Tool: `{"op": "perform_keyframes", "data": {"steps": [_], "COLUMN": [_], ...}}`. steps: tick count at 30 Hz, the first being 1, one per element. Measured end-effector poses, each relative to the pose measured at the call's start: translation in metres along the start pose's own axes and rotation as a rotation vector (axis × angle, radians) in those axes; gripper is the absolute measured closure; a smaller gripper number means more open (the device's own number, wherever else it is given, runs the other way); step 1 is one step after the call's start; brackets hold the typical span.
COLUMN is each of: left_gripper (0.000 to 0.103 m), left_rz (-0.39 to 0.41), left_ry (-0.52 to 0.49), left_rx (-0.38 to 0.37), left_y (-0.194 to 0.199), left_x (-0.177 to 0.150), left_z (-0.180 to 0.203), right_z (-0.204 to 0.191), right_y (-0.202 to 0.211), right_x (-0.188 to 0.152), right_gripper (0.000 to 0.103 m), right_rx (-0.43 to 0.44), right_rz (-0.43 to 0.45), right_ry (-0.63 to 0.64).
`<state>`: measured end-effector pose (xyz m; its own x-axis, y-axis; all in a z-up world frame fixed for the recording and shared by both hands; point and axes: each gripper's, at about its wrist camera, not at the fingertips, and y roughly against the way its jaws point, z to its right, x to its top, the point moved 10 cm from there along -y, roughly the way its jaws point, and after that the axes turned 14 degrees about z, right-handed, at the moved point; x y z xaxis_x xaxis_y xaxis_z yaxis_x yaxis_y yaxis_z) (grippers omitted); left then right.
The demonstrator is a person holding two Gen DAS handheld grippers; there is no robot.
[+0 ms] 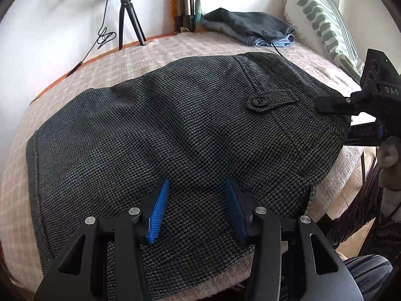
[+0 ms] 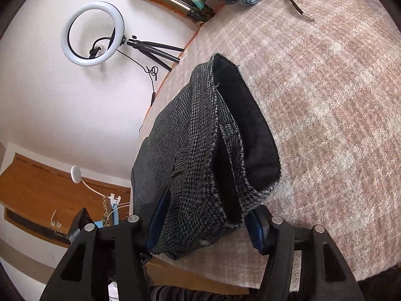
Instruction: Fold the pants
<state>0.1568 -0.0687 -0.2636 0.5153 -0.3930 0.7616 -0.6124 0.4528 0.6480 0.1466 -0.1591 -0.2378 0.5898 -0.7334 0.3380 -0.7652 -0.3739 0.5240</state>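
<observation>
The pants lie folded on the blanket, ahead of both grippers. The left gripper hovers narrowly parted over the near hem, its 2 blue pads clear of cloth. The right gripper clamps the waistband, which hides both pads almost wholly.

Coarse matt woven pants on nubby cloth bedspread.

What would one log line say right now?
stage: mid-fold | dark houndstooth woven pants: on blanket | right gripper: shut on waistband | left gripper: open above pants
</observation>
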Motion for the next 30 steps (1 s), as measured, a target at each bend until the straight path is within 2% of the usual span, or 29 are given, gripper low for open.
{"op": "perform_keyframes", "data": {"steps": [5,8,12,15,20,22,27,30], "left_gripper": [0.058,0.058,0.058,0.058,0.057,0.057,0.058,0.057], "left_rz": [0.064,0.092,0.132,0.134,0.036,0.038,0.074,0.084], "left_ry": [0.068,0.132,0.239,0.256,0.179,0.177,0.232,0.240], "left_rx": [0.036,0.123,0.175,0.222,0.268,0.270,0.254,0.237], "left_y": [0.013,0.003,-0.023,-0.047,-0.089,-0.093,-0.063,-0.030], "left_x": [0.028,0.052,0.078,0.089,0.075,0.071,0.075,0.057], "left_z": [-0.024,-0.056,-0.081,-0.087,-0.083,-0.084,-0.088,-0.080], "right_z": [0.001,0.001,-0.003,-0.006,-0.012,-0.015,-0.028,-0.036], "right_y": [0.005,0.004,0.003,0.001,-0.001,0.000,0.001,0.004], "right_x": [0.000,0.001,0.001,0.003,0.008,0.010,0.016,0.019], "right_gripper": [0.078,0.079,0.080,0.080,0.081,0.082,0.083,0.083], "right_rx": [-0.046,-0.050,-0.064,-0.067,-0.069,-0.073,-0.067,-0.056], "right_rz": [0.035,0.048,0.055,0.051,0.058,0.066,0.082,0.092], "right_ry": [0.070,0.075,0.117,0.130,0.174,0.201,0.239,0.256]}}
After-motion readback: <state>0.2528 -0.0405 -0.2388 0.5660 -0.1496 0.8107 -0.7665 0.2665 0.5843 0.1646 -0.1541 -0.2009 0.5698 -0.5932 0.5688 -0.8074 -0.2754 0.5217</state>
